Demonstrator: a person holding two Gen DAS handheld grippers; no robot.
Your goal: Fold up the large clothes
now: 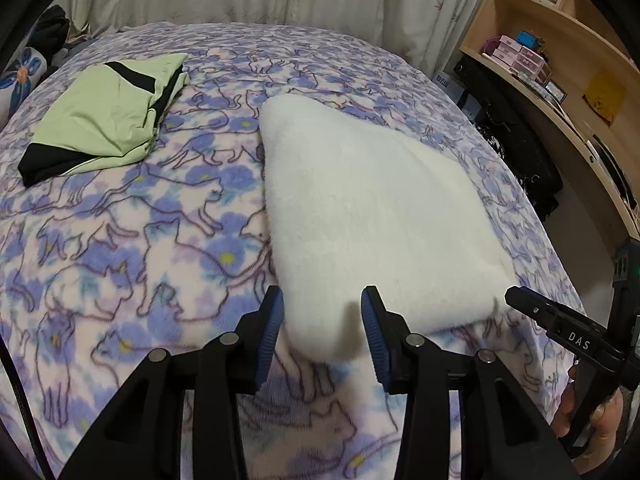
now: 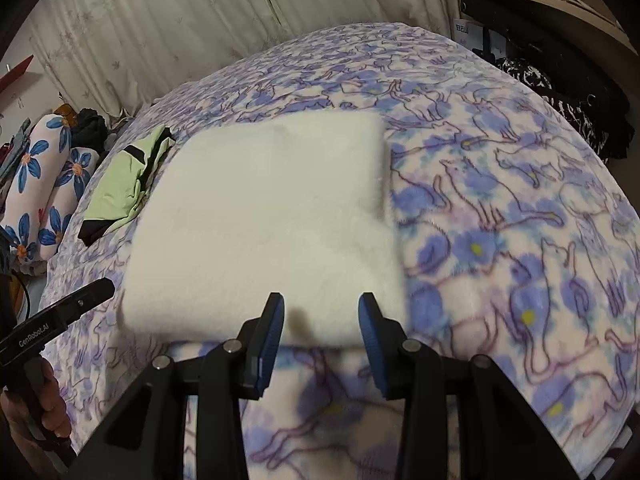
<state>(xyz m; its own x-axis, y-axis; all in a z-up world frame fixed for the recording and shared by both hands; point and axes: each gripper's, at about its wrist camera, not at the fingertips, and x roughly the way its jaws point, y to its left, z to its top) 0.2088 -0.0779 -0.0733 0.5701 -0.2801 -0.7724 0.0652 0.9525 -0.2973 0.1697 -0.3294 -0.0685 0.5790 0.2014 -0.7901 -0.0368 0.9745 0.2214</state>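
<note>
We've got the white fleece garment (image 1: 372, 216) folded into a thick rectangle on the cat-print blanket (image 1: 120, 240), and both tools hover at its near edge. Our left gripper (image 1: 322, 332) sits over the near left corner, its blue pads (image 1: 272, 332) spread with a gap between them; the corner lies in that gap as seen from the left wrist, but the pads don't appear to press it, so we read them as apart and holding nothing. Our right gripper (image 2: 322, 332) stands likewise over the near edge toward the right corner, pads (image 2: 370, 332) parted, fleece (image 2: 264, 220) showing between them but not pinched, as best we can judge through the blur at that edge. The relation that matters: the bundle stretches away from us, long axis running from the fingers toward the far curtain (image 2: 160, 20), with its near short edge lying straight across both sets of fingertips. Each hand is about equally near, one to each near corner. If another fold is wanted, we judge both would close on those corners and carry them forward along that axis. The green-and-black garment (image 1: 108, 120) lies already folded, well apart to the left.
</note>
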